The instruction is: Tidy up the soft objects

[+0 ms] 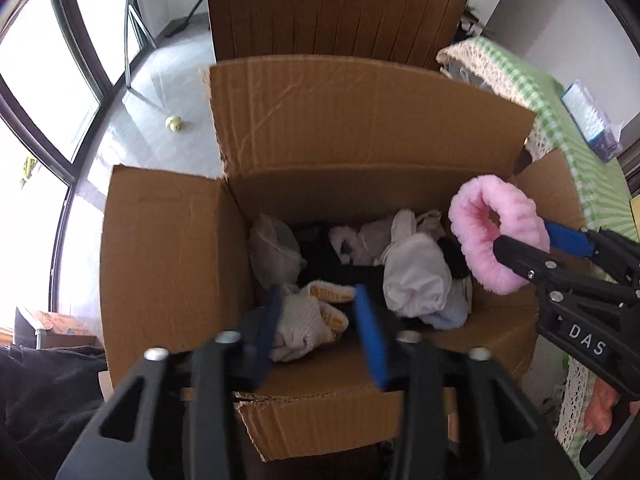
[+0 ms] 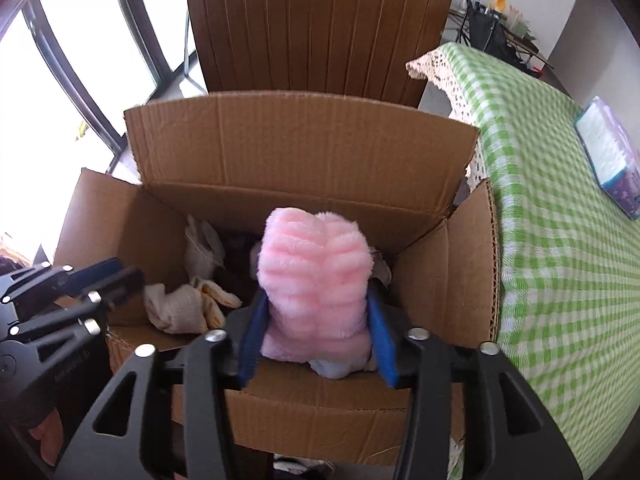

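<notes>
Plainly fluffy, the pink ring [image 2: 314, 280] sits between the right gripper's [image 2: 316, 336] parted jaws; left gripper [image 1: 320, 332] agape, empty.

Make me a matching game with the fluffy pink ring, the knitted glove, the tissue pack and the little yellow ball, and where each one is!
Things:
1. pink fluffy ring
2. knitted glove
3. tissue pack
4. yellow ball

Places:
A. on the floor by the window
B. between the right gripper's fingers, over the cardboard box
C. on the green checked tablecloth
D. inside the box, below the left gripper

Pairs: 1-B, 2-D, 3-C, 4-A
</notes>
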`<action>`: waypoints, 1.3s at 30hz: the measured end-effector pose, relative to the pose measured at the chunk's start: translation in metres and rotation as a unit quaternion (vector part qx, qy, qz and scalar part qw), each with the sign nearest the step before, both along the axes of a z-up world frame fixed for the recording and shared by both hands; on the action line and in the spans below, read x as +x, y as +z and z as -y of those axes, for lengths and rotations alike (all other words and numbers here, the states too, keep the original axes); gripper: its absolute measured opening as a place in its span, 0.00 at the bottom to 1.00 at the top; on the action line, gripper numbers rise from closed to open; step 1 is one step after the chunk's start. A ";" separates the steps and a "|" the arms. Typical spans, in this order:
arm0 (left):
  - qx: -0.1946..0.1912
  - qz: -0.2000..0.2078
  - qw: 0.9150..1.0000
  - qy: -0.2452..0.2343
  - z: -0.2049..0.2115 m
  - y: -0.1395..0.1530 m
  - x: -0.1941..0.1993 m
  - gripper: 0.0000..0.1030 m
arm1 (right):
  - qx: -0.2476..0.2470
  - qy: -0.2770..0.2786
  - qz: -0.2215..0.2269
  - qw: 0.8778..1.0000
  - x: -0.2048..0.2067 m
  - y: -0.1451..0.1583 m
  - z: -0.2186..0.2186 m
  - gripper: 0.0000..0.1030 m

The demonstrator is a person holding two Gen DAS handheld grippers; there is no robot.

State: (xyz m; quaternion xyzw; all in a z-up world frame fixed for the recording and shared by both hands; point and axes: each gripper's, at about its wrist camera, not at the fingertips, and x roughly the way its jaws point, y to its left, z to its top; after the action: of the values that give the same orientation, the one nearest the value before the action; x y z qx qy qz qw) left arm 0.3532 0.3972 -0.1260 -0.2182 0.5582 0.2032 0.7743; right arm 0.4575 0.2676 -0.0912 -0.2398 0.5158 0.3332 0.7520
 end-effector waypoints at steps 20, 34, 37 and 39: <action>0.021 0.035 0.998 0.044 -0.004 0.041 -0.023 0.87 | 0.036 -0.021 0.015 0.999 -0.010 0.041 0.029 0.65; 0.232 0.280 0.931 0.017 0.095 0.210 -0.085 0.92 | 0.209 -0.081 0.217 0.950 -0.072 0.189 0.169 0.70; 0.270 0.351 0.896 -0.019 0.142 0.232 -0.092 0.92 | 0.244 -0.117 0.270 0.924 -0.092 0.209 0.223 0.75; 0.284 0.383 0.878 -0.043 0.171 0.240 -0.094 0.92 | 0.251 -0.155 0.323 0.899 -0.107 0.221 0.265 0.82</action>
State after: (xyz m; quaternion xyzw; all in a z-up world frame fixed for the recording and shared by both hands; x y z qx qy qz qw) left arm 0.2595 0.2261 0.1135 -0.0255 0.1447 0.2204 0.9643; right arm 0.3509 0.0028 0.1300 -0.0544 0.1744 0.2353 0.9546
